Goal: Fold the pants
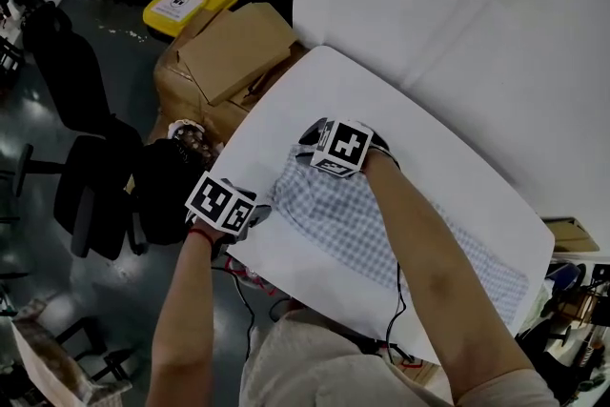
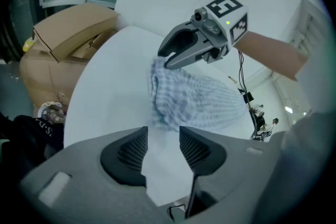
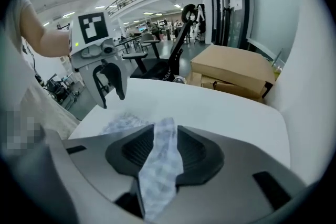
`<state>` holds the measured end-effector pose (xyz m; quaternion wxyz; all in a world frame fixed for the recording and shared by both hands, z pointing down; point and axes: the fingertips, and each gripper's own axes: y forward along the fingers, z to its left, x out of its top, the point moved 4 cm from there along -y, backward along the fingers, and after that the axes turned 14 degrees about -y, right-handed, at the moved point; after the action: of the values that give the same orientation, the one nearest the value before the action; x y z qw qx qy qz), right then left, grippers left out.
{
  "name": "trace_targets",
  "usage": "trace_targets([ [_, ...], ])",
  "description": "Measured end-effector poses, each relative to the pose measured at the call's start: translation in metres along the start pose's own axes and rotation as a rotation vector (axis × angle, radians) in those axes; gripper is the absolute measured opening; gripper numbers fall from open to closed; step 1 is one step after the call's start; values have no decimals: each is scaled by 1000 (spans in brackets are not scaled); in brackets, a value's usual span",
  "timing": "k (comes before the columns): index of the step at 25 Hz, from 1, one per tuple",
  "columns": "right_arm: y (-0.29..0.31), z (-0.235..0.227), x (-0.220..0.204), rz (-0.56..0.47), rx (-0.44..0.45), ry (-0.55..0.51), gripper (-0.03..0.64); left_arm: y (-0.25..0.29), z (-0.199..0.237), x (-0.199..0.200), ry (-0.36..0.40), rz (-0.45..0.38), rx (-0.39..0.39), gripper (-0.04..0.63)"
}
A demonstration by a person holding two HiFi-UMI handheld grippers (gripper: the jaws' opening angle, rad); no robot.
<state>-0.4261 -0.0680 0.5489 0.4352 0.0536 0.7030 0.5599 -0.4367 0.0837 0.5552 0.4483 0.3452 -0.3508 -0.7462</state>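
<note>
The blue-and-white checked cloth pants (image 1: 381,234) lie spread on the white tabletop (image 1: 400,110). The left claw (image 2: 163,150) stands apart over bare tabletop, just before the pants' edge. The right claw (image 3: 165,150) is also apart, with a strip of the pants lying between its jaws.

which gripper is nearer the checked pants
Right. The right gripper has the pants between its fingers; the left gripper hangs over bare table beside their edge.

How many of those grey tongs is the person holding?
2. The left grey tongs are open over the white table beside the blue-checked pants; the right grey tongs have its cloth between their jaws.
</note>
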Motion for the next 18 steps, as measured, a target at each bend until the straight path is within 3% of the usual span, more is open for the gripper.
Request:
trace_targets([
  [2, -7, -9, -2, -19, -24, 16, 180, -9, 6, -8, 2, -31, 13, 218],
  [5, -23, -16, 5, -37, -22, -63, 183, -24, 1, -8, -76, -155, -64, 219],
  [6, -26, -15, 8, -35, -10, -96, 179, -27, -2, -5, -125, -213, -104, 195],
  [8, -25, -11, 9, -2, 21, -165, 169, -23, -8, 2, -224, -304, -164, 85],
  [9, -21, -7, 8, 26, 37, -198, 167, -18, -10, 5, -259, -317, -177, 74],
  [13, -1, 1, 2, 112, 91, -276, 169, 10, -13, 6, -321, -252, -130, 71],
  [18, 12, -2, 0, 117, 111, -219, 179, 27, -8, 7, -374, -244, -37, 99],
])
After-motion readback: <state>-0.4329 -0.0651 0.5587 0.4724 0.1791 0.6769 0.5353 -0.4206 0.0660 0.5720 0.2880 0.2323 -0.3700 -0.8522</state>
